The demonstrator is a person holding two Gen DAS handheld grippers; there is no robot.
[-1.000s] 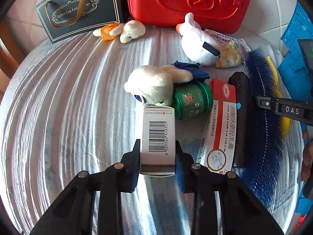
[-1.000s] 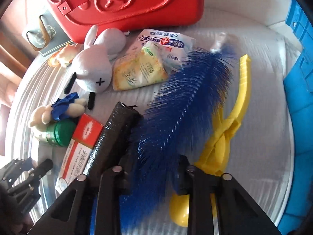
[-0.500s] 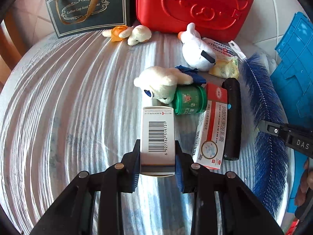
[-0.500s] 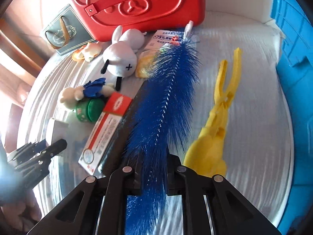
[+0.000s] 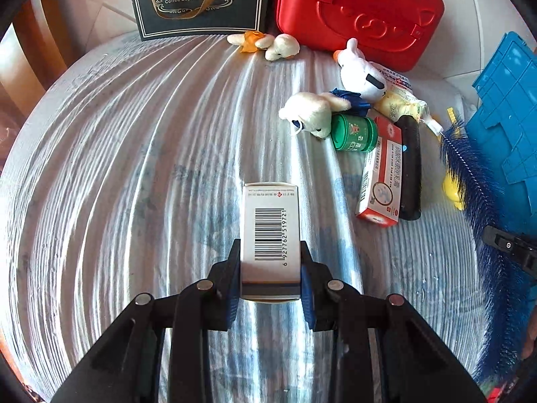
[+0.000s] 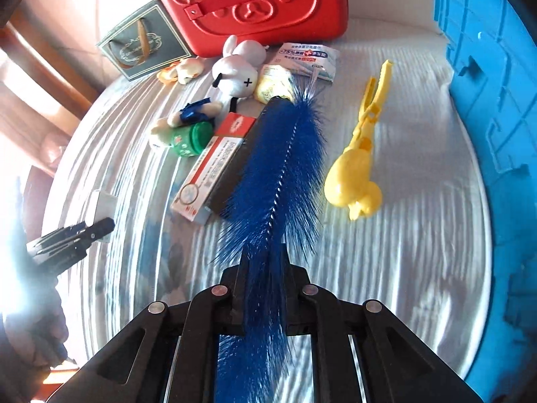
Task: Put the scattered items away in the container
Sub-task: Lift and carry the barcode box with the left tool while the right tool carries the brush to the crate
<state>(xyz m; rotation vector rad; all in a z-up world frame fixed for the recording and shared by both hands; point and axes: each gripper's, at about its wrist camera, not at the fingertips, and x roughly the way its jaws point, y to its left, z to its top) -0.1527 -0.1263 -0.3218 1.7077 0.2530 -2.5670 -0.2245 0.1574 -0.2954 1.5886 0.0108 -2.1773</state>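
Note:
My left gripper [image 5: 270, 270] is shut on a white box with a barcode [image 5: 270, 228] and holds it above the striped cloth. My right gripper [image 6: 263, 283] is shut on a blue bristle brush [image 6: 278, 168], lifted over the table; the brush also shows in the left wrist view [image 5: 470, 181]. The blue crate [image 6: 496, 107] stands at the right edge, also in the left wrist view [image 5: 503, 114]. On the cloth lie a red-and-white box [image 5: 381, 174], a black cylinder [image 5: 410, 164], a green jar [image 5: 354, 133] and a yellow clip toy [image 6: 359, 171].
A red case [image 5: 355, 10] and a dark gift bag [image 5: 198, 0] stand at the back. Plush toys [image 5: 312, 112], a white rabbit plush [image 6: 236, 70], a small duck plush [image 5: 268, 44], a wipes packet [image 6: 307, 58] and a yellow pouch [image 5: 401, 107] lie near them.
Both grippers have pulled back and up from the pile. The left one carries the barcode box away from the plush and jar. The right one closed on the brush and lifted it.

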